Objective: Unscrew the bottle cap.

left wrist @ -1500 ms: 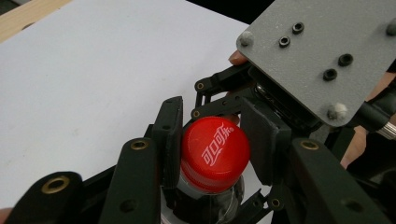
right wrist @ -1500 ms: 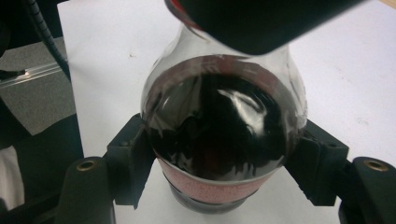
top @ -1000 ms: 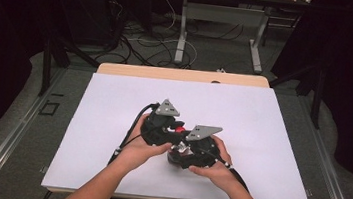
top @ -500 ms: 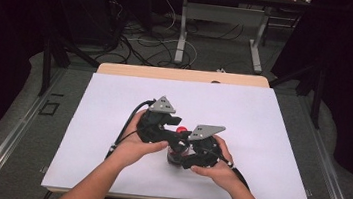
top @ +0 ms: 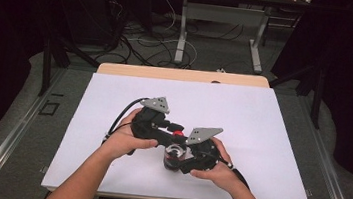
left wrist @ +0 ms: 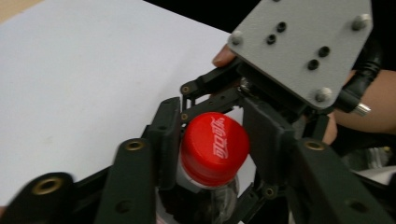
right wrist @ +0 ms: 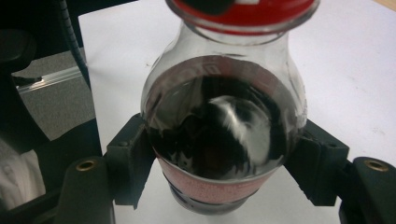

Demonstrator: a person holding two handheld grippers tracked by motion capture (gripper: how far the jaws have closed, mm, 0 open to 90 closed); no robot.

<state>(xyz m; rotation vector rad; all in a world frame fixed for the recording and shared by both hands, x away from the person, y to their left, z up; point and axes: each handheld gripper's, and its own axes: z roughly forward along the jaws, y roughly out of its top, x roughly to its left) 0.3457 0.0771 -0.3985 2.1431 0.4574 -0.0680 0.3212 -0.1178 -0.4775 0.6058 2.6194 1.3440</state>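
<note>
Near the front middle of the white table top (top: 263, 119), the left gripper (left wrist: 212, 144) was found with its two black jaws clamped on the red cap (left wrist: 215, 147) of a small cola bottle (right wrist: 224, 126); within the preceding moment those jaws had opened somewhat and come together again, with the cap between them throughout. In the left gripper view the cap bore white lettering and sat squarely between the jaw pads, both pads touching its rim. The right gripper (right wrist: 224, 158) was closed on the body of the same bottle, its pads pressing the glass-clear wall on either side just above the red label band (right wrist: 215, 191). The bottle stood upright on the table, dark liquid filling it up to the shoulder. In the high view both grippers met over the bottle (top: 174, 155), the left gripper (top: 154, 122) above and to the left, the right gripper (top: 199, 150) lower and to the right, each carrying a grey three-cornered plate. The person's left hand (top: 127, 141) and right hand (top: 217, 167) gripped the tool bodies, forearms entering from the bottom edge. Beyond the table lay loose cables (top: 141, 40) on the floor and the legs of a second table (top: 182, 30).
</note>
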